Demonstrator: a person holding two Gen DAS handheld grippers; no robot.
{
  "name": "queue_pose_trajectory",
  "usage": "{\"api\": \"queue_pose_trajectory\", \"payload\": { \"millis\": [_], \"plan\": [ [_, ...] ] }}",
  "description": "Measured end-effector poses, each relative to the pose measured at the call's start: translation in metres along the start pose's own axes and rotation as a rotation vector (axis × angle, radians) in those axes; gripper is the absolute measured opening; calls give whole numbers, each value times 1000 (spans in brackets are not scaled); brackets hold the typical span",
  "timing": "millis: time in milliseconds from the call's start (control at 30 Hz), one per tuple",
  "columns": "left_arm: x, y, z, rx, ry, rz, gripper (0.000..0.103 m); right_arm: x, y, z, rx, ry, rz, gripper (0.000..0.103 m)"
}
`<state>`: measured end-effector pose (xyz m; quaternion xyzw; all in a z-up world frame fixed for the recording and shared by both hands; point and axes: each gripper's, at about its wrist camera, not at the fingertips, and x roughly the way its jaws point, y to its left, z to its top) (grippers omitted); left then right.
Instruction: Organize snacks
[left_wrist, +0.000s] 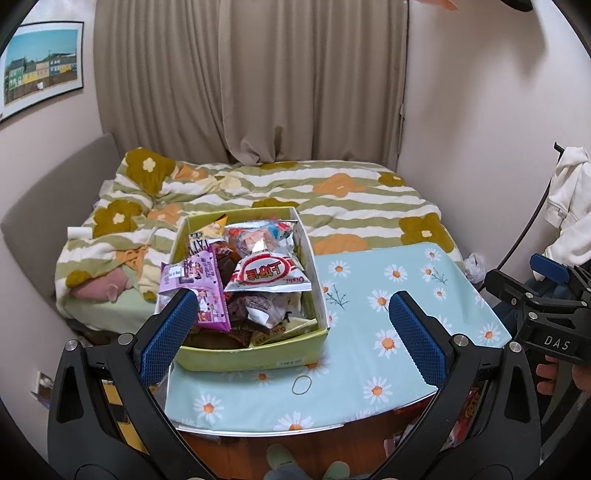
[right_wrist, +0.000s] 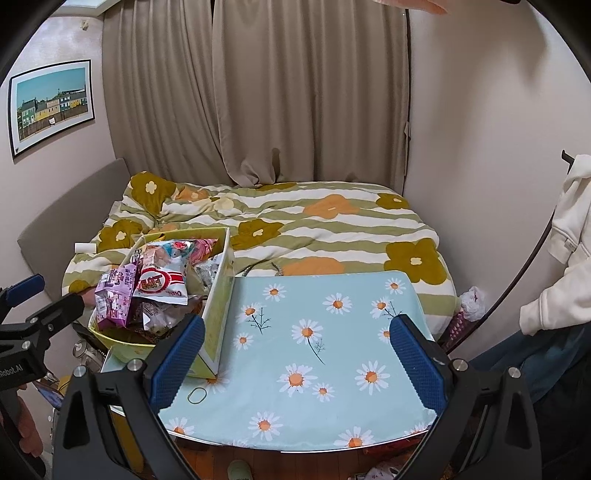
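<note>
Yellow-green box (left_wrist: 258, 360) heaped with snack packets (left_wrist: 267, 275) sits on the daisy tablecloth's left side

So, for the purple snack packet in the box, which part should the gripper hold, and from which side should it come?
Probably the packet's upper edge, approached from above. The purple packet leans against the near left side of the green box, standing above the rim, so its flat top edge is free. The left gripper is open, empty and closest. The white-and-red bag beside it overlaps little.

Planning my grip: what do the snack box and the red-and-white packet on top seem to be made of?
Snack box: looks like thin yellow-green cardboard, matte, with folded walls and a printed barcode. Red-and-white packet: probably glossy plastic film, crinkled, with highlights and a crimped edge.
</note>
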<state>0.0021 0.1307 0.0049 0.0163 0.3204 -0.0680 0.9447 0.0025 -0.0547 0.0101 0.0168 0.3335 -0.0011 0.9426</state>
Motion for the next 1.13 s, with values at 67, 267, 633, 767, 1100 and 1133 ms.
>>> {"api": "queue_pose_trajectory", "payload": {
  "millis": [67,267,633,767,1100,1133],
  "plan": [
    [0,0,0,2,2,1,103,0,0,0,1,0,1,100],
    [-1,-1,1,0,1,1,103,1,1,-1,0,1,2,100],
    [4,3,0,-13,4,1,103,2,2,-1,1,0,1,100],
    [2,7,-1,-21,-2,-1,103,2,2,-1,-1,-3,4,100],
    [6,16,1,-29,4,12,103,2,2,-1,0,-2,3,100],
    [7,17,1,-29,7,17,103,2,2,-1,0,-1,3,100]
  ]
}}
